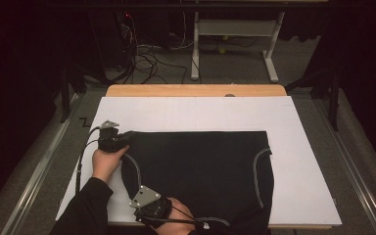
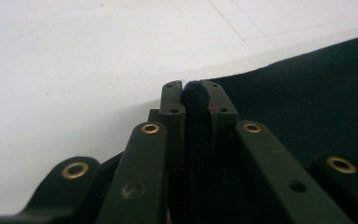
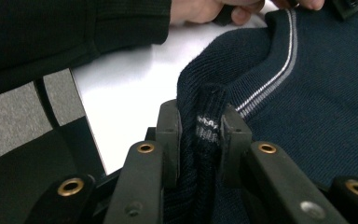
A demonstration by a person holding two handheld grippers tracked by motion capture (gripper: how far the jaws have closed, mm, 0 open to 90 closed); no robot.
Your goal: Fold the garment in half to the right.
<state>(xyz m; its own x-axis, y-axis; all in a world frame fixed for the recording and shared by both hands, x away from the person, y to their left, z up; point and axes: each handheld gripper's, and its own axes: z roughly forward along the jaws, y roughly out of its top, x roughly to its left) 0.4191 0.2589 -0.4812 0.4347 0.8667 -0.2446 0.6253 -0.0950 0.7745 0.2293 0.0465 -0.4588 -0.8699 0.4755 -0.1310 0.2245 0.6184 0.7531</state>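
A dark navy knitted garment (image 1: 200, 171) with a pale stripe along its curved edges lies spread on a white sheet (image 1: 196, 112). My left gripper (image 1: 122, 138) sits at the garment's far left corner, and in the left gripper view its jaws are shut on a fold of the navy knit (image 2: 196, 121). My right gripper (image 1: 162, 209) is at the near left edge, close to the table's front. In the right gripper view its jaws pinch a ribbed, striped edge of the garment (image 3: 205, 126).
The white sheet covers a wooden table (image 1: 196, 90). Bare sheet (image 1: 303, 161) lies right of the garment and behind it. The garment's near edge hangs over the table's front. Behind the table stand a desk frame (image 1: 235, 44) and cables on the floor.
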